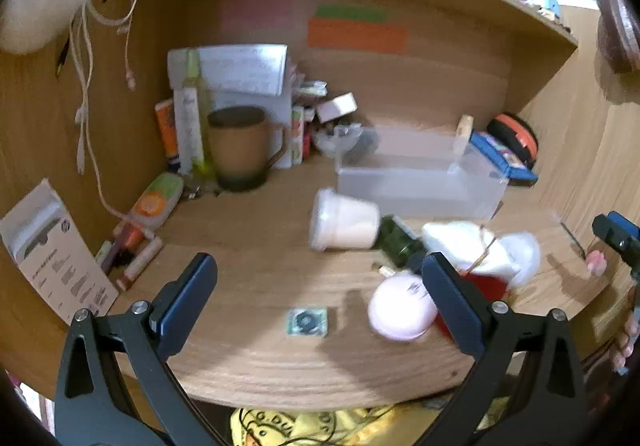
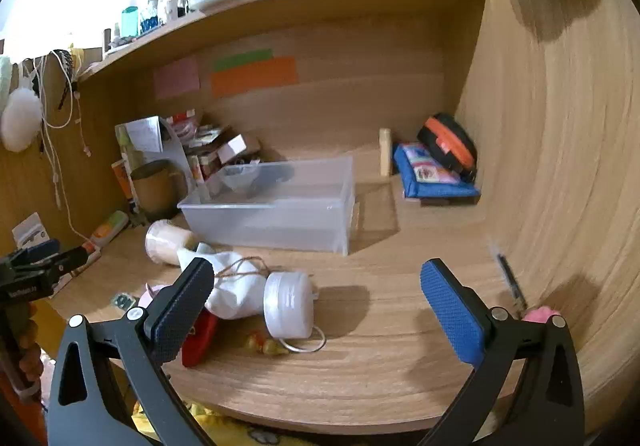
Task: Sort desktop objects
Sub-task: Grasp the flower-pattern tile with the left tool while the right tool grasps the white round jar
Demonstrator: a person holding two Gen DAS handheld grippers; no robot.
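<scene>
Left wrist view: the left gripper (image 1: 320, 298) hangs above the wooden desk (image 1: 248, 358) with its jaws spread wide and nothing between the pads. Landmark: the clear plastic bin (image 1: 420, 182), standing toward the back of the desk. In front of the bin lies a tipped white cup (image 1: 344, 220), a dark green bottle (image 1: 400, 242) touching its base. Nearer than the bin and at the left gripper's right finger sit a pink round lid (image 1: 400, 310), a red item (image 1: 484, 286) and a white cloth bundle (image 1: 472, 242); the blur leaves their outlines uncertain. A small square packet (image 1: 307, 322) lies flat on the bare wood between the fingers, nearer than the bin. Left of the bin stands a brown mug (image 1: 240, 146).

Right wrist view: the right gripper (image 2: 316, 302) is likewise spread wide and empty. This view alone shows clearly a white tape roll (image 2: 288, 304) on its edge in front of the bin, touching the cloth bundle (image 2: 232, 290) tied with twine, just inside the right gripper's left finger. A small yellow trinket (image 2: 266, 344) lies below the roll. Right of the bin rest a blue pouch (image 2: 432, 174) and an orange-and-black case (image 2: 448, 150).
</scene>
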